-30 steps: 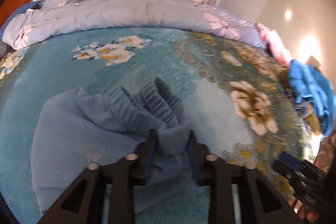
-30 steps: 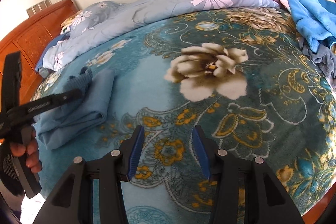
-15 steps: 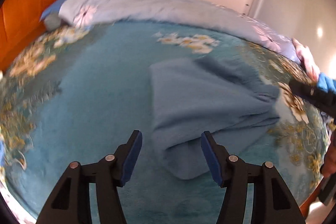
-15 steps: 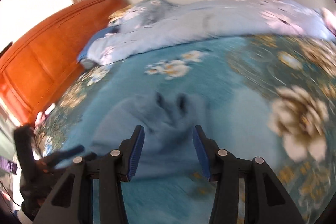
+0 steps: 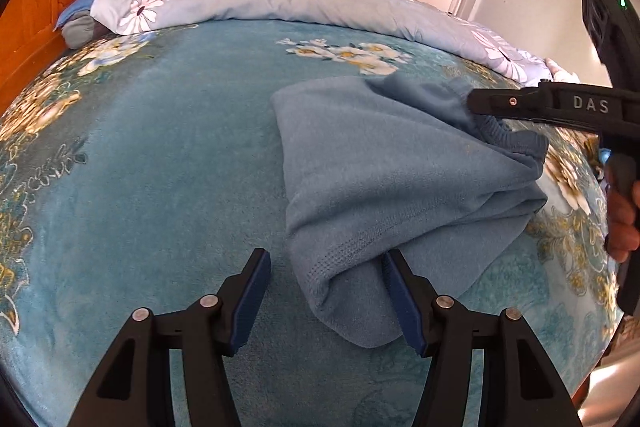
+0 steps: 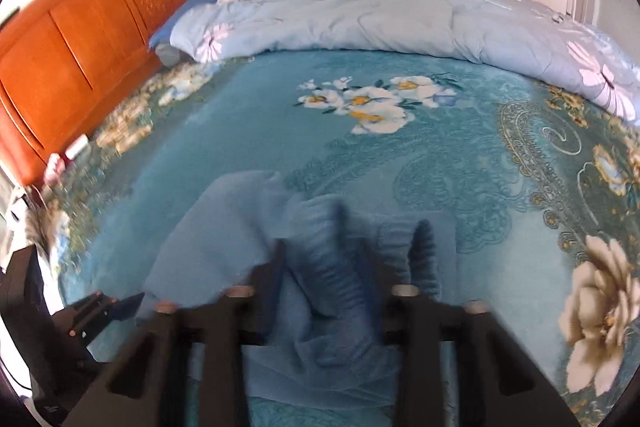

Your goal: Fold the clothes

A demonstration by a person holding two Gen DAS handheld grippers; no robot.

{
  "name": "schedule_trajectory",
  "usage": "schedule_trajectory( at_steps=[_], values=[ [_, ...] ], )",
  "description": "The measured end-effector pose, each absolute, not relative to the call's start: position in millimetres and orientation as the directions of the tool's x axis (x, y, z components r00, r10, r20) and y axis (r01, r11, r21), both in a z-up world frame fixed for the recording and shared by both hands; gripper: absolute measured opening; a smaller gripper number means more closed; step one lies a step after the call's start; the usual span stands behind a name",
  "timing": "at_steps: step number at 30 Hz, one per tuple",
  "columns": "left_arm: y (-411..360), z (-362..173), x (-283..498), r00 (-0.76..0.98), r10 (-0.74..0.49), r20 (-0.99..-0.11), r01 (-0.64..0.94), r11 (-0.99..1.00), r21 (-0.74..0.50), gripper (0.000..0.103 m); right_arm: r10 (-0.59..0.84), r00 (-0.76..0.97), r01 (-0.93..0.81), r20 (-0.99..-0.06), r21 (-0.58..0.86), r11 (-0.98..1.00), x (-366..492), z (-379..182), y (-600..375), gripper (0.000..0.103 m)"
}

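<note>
A folded blue fleece garment (image 5: 392, 179) lies on the teal floral blanket (image 5: 160, 167) of a bed. The left gripper (image 5: 326, 297) is spread wide, and the garment's near corner lies between its blue-padded fingers (image 5: 250, 301), closer to the right-hand one; no finger presses the cloth. Ahead and to its right, the right gripper (image 6: 320, 291) reaches over the garment's ribbed cuffs (image 5: 516, 141); white letters "DAS" (image 5: 591, 103) are legible on its black side, and the writing runs on out of reach. In the right wrist view, motion blur smears the fingers, which sit around a ridge of ribbed cloth; whether they pinch it cannot be told. Beyond both grippers a pale blue flowered quilt (image 6: 400, 15) lies bunched, with an orange wooden headboard (image 6: 100, 19) behind.
</note>
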State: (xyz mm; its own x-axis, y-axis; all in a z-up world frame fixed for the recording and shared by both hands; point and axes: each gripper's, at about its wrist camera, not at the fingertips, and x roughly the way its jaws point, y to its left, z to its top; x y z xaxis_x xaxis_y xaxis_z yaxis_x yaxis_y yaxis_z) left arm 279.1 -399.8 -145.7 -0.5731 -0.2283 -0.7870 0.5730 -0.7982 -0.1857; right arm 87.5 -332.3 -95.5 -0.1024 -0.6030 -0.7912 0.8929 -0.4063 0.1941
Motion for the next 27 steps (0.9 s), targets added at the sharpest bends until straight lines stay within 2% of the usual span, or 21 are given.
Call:
schedule_trajectory(
  at_steps=[3,7,11,13,19,22,27],
  values=[
    [-403,-148,280,-0.582,-0.221,-0.782,0.576,-0.791,-0.206,0.063,-0.591,-0.118,0.898,-0.798,0.168,-0.407,90,-89,-334,0.01],
    [-404,-149,282,-0.591,-0.214,-0.778,0.58,-0.782,-0.226,0.064,-0.641,-0.183,0.873,-0.745,0.176,-0.454,82,-61,-319,0.006],
    [-405,-150,285,-0.6,-0.207,-0.773,0.584,-0.773,-0.247,0.064,-0.654,-0.233,0.834,-0.72,0.197,-0.515,65,-47,-297,0.006],
    [-406,-150,286,-0.605,-0.203,-0.77,0.586,-0.768,-0.257,0.064,-0.614,-0.262,0.817,-0.745,0.167,-0.552,53,-58,-292,0.006],
    [-405,-152,284,-0.601,-0.21,-0.771,0.582,-0.777,-0.242,0.064,-0.549,-0.193,0.772,-0.813,0.22,-0.597,31,-109,-293,0.007],
    [-404,-152,283,-0.597,-0.212,-0.774,0.582,-0.778,-0.235,0.064,-0.603,-0.201,0.755,-0.772,0.27,-0.598,31,-104,-282,0.012],
    [-403,-151,284,-0.596,-0.218,-0.773,0.587,-0.775,-0.234,0.064,-0.646,-0.178,0.724,-0.742,0.345,-0.597,40,-90,-254,0.047]
  ],
)
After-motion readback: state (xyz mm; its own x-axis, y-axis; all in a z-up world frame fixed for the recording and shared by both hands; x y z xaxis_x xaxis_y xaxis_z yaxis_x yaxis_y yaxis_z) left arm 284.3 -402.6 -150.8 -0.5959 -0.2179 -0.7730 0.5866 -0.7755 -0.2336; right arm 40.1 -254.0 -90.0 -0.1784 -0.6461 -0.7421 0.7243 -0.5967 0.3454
